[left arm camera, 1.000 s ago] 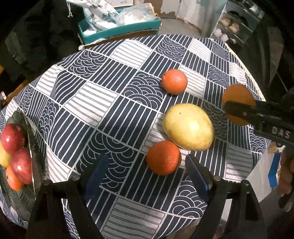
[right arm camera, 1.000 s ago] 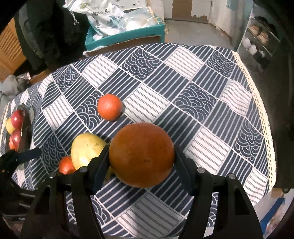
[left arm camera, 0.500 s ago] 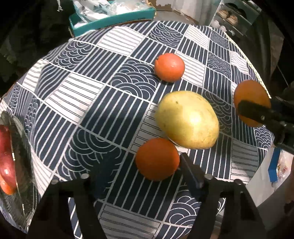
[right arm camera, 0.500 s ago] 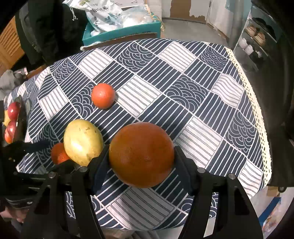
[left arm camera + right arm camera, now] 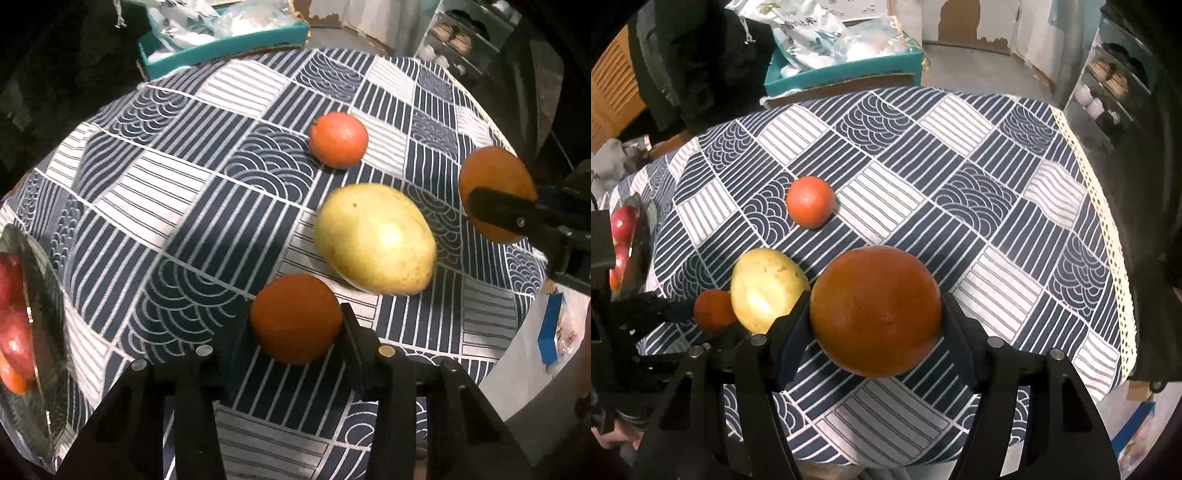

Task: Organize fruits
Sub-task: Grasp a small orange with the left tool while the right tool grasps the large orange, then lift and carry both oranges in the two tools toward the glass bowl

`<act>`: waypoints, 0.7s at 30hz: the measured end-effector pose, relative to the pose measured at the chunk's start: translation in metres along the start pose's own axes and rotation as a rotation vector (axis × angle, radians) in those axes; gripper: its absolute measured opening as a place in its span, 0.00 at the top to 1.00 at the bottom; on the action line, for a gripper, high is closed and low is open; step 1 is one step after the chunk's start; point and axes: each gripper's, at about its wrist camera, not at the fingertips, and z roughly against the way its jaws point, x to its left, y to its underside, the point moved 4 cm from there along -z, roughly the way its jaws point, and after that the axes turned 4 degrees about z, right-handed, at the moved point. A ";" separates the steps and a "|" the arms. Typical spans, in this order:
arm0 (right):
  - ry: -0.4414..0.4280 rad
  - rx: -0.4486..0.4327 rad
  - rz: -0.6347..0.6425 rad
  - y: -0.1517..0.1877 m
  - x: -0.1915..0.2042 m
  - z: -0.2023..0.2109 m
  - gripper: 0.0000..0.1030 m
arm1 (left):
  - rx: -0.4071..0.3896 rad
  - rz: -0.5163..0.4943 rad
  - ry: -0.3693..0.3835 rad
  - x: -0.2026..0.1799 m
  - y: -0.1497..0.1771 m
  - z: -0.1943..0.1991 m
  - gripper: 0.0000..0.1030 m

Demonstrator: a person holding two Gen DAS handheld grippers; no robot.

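My left gripper (image 5: 295, 325) has its fingers on both sides of a small orange (image 5: 295, 319) on the patterned tablecloth; the pads touch or nearly touch it. A yellow mango (image 5: 375, 238) lies just beyond it, and a red-orange fruit (image 5: 338, 139) lies farther back. My right gripper (image 5: 875, 314) is shut on a large orange (image 5: 875, 310) and holds it above the cloth; it also shows in the left wrist view (image 5: 496, 199). A dark plate (image 5: 40, 332) with red apples (image 5: 14, 328) sits at the left edge.
The round table (image 5: 960, 177) carries a navy and white cloth with a lace edge at the right. A teal box (image 5: 846, 70) with plastic bags stands behind the table. Shelves (image 5: 1108, 88) stand at the far right.
My left gripper has moved forward and closed in around the small orange. My right gripper still holds the large orange, shifted slightly over the table.
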 end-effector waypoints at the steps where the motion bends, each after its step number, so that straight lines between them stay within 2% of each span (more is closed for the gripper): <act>1: 0.001 -0.003 0.004 -0.001 0.001 0.001 0.35 | -0.009 0.001 -0.006 0.002 -0.001 0.004 0.55; 21: -0.006 -0.163 0.078 -0.024 0.032 0.050 0.35 | -0.191 0.084 -0.031 0.029 -0.024 0.085 0.56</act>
